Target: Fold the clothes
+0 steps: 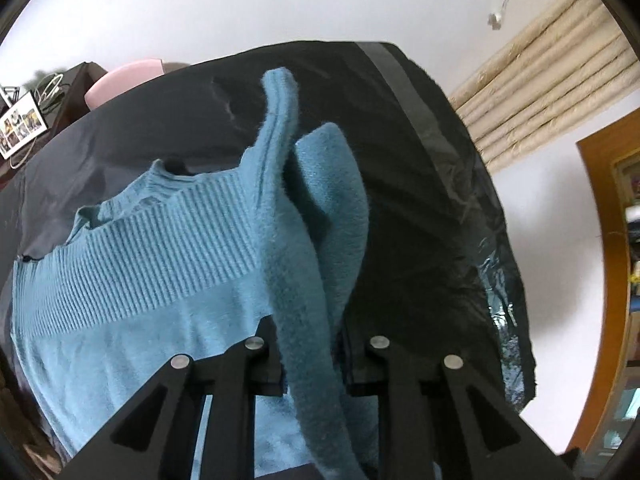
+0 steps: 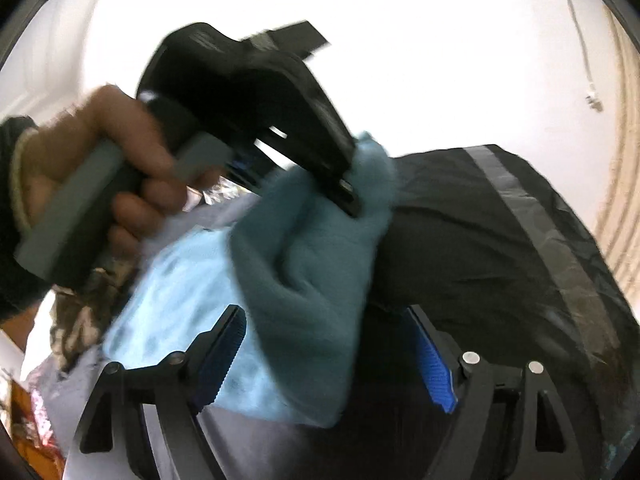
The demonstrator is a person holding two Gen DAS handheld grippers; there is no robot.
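Black hand-held gripper (image 2: 326, 364) with blue ribbed pads (image 2: 434, 364), silver pins, grey handle; sleeve seemingly dark.

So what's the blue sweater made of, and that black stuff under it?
The blue sweater looks like soft knitted yarn, maybe wool or acrylic: ribbed rows run across it and its sleeve edges are fuzzy. The black cover underneath looks like thin, smooth woven cloth with a slight sheen, perhaps nylon: it wrinkles finely and catches light. Its edge strip looks like glossy grey tape.
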